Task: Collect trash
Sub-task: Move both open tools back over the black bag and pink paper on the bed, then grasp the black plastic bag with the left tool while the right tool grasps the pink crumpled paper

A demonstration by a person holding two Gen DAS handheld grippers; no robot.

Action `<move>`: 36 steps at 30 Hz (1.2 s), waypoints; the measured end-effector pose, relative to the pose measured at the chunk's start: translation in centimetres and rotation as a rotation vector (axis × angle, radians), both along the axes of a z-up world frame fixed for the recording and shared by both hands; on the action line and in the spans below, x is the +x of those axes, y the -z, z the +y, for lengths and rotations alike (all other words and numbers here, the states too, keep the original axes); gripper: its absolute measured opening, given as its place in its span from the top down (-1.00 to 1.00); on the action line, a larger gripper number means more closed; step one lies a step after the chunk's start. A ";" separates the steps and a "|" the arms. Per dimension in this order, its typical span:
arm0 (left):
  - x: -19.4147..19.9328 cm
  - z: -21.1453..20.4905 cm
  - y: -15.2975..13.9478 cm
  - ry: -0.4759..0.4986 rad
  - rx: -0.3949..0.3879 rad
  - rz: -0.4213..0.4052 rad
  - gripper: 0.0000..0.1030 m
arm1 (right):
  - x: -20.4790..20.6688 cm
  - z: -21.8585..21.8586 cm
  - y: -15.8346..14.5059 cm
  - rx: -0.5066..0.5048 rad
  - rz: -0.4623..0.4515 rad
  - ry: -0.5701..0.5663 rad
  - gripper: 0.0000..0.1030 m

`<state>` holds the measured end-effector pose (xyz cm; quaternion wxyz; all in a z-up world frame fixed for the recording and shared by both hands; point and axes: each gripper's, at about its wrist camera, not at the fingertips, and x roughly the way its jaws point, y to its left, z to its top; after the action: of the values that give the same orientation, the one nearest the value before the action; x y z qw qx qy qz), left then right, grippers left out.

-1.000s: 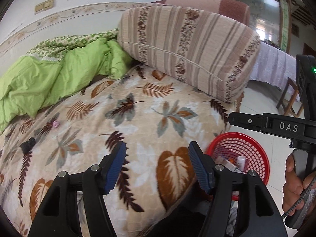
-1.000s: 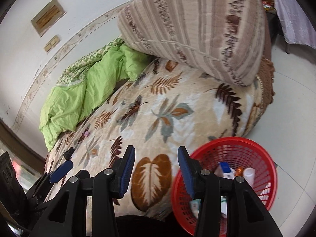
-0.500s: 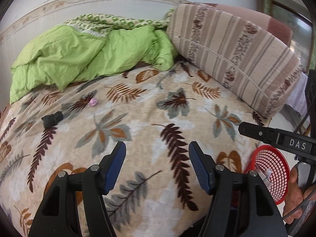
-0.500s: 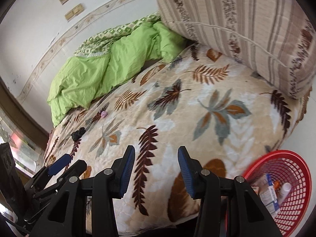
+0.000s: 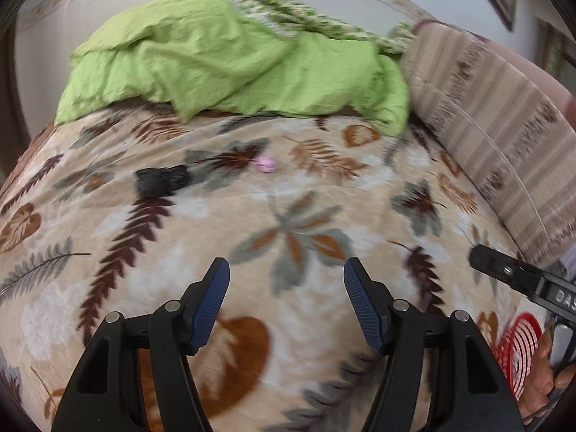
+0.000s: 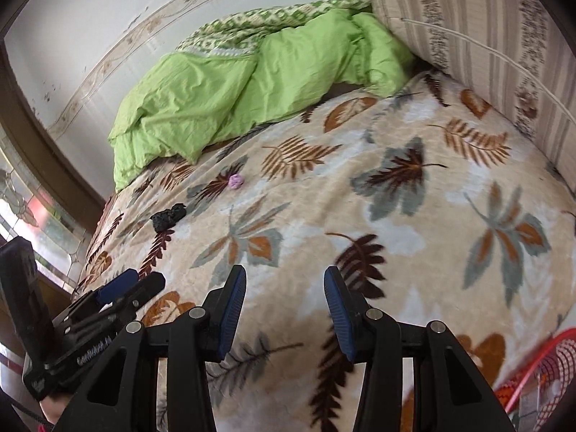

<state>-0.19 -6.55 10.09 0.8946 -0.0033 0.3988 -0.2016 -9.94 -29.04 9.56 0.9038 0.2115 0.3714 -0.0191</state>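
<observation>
A beige blanket [image 6: 360, 216] printed with brown and grey leaves covers the bed, a crumpled lime-green quilt [image 6: 223, 93] lies bunched along the white wall [image 6: 90, 18] behind it, and a big striped cushion [image 5: 486, 118] leans at the right end, touching the quilt's edge.

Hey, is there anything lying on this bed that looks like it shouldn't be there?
Yes, two small bits on the leaf-print blanket: a crumpled black wad and, a little beyond it toward the green quilt, a small pink ball. They lie loose and apart, matching nothing in the bedding. Both hand-held grippers are empty.
</observation>
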 end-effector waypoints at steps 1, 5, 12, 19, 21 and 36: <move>1.2 1.2 0.2 -0.030 -0.001 0.009 -0.26 | 0.8 0.3 0.0 -0.003 0.001 -0.012 0.07; 6.3 5.2 0.9 -0.124 0.012 0.023 -0.26 | 5.1 2.1 0.2 0.002 0.009 -0.083 0.07; 13.9 8.3 3.8 -0.188 0.015 0.086 -0.26 | 13.4 4.1 1.2 0.005 0.014 -0.160 0.07; 18.6 8.5 6.5 -0.192 -0.050 0.142 -0.26 | 22.0 5.1 3.8 0.037 0.051 -0.202 0.07; 19.4 8.0 7.0 -0.183 -0.058 0.153 -0.26 | 23.9 5.3 4.7 0.051 0.064 -0.200 0.07; 21.5 6.0 7.8 -0.205 0.020 0.041 -0.07 | 31.4 7.2 9.9 -0.091 0.136 -0.163 0.46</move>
<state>21.33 -0.51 2.32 0.9023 -0.0395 0.4164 -0.1047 21.46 -21.82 -0.32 0.8837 0.1378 0.4467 0.0232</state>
